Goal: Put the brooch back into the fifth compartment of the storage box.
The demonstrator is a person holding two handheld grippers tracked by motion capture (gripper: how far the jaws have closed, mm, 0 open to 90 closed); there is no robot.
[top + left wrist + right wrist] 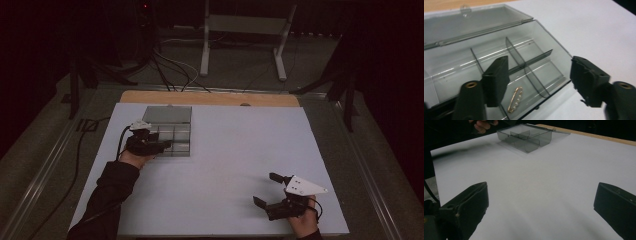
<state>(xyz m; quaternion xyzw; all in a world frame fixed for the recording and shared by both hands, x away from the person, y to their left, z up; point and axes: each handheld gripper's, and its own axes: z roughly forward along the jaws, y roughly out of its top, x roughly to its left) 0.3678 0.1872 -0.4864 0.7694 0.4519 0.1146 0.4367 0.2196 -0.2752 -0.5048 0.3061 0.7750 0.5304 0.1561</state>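
Inspector A: The compartment box (pixel 544 62) is smoke-tinted clear plastic, glossy, with bright streaks of reflection on its floor and dividers. Its lid (pixel 474 22) is the same smooth, see-through plastic.

Inspector B: Noted. The pin (pixel 515 99) lying in one compartment looks like gold-toned metal, shiny, with a row of small pale beads.

Inspector A: The left tongs (pixel 540 82) are matt black, apparently plastic; one pad's edge is rough and frayed. Brass-coloured inserts sit in the arms.

Inspector B: The counter (pixel 240 150) is covered by a smooth, matt white sheet; bare pale wood shows along its far edge.
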